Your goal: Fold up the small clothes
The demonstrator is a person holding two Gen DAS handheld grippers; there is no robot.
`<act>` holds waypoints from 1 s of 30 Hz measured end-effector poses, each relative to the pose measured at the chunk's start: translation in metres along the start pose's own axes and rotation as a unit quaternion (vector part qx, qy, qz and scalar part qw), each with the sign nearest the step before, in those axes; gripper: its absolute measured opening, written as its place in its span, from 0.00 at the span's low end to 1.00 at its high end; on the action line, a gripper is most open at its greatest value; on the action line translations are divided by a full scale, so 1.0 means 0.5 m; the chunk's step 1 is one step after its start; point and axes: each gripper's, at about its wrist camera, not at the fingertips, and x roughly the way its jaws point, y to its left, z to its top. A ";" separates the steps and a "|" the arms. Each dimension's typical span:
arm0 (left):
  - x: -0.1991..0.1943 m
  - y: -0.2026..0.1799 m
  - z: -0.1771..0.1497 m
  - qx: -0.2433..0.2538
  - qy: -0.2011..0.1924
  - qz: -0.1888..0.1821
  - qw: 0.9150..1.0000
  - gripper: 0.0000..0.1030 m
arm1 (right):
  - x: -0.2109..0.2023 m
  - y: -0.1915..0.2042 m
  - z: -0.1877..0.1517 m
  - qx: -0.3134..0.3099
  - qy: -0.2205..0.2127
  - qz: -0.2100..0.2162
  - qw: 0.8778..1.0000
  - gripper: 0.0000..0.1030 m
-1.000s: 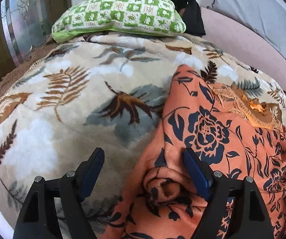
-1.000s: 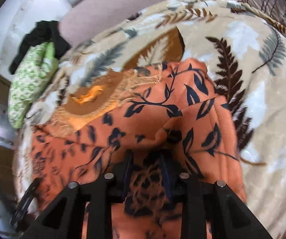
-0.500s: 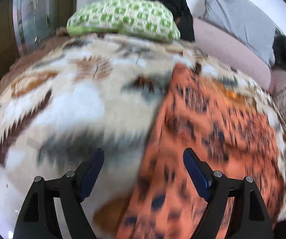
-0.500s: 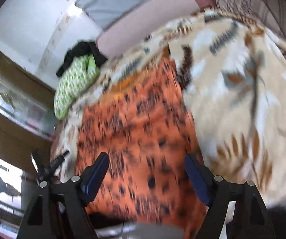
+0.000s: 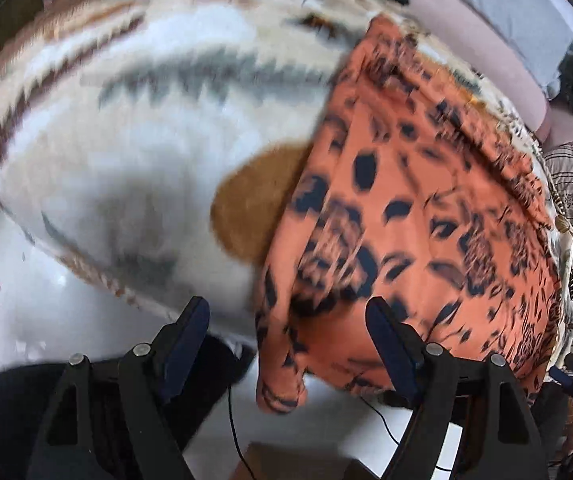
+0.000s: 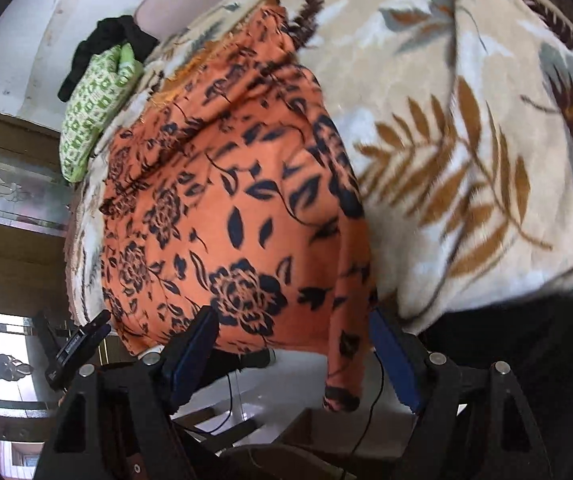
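Note:
An orange garment with dark blue flowers [image 5: 414, 216] lies spread on a leaf-patterned blanket [image 5: 126, 120]; its near edge hangs over the bed's front edge. It also shows in the right wrist view [image 6: 226, 216]. My left gripper [image 5: 288, 344] is open and empty, held off the bed's front edge with the garment's hanging corner between and beyond its fingers. My right gripper [image 6: 292, 354] is open and empty, just below the garment's hanging near edge. The left view is blurred.
A green checked pillow [image 6: 94, 108] and a dark cloth [image 6: 110, 40] lie at the far end of the bed. A pink and grey backrest [image 5: 486, 40] runs along the far side. White floor [image 5: 26, 312] and cables [image 5: 242, 432] lie below. The other gripper [image 6: 74, 344] shows at left.
Both grippers have drawn back from the garment to beyond the bed's front edge. The right gripper, shut on the cloth a second ago, has opened and let go. The garment now lies flatter.

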 end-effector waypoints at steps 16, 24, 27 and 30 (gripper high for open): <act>0.013 -0.014 -0.012 0.021 0.068 -0.063 0.995 0.07 | 0.080 -0.017 -0.042 -0.016 0.065 -0.063 0.996 0.07; -0.157 -0.047 0.079 0.057 0.035 -0.194 0.979 0.07 | -0.035 0.013 0.001 -0.025 0.024 0.067 0.997 0.06; -0.209 -0.063 0.149 0.057 0.007 -0.232 0.971 0.07 | -0.093 0.043 0.044 -0.034 -0.023 0.127 0.991 0.06; -0.233 -0.079 0.236 0.060 -0.020 -0.244 0.968 0.07 | -0.130 0.070 0.108 -0.035 -0.071 0.162 0.984 0.06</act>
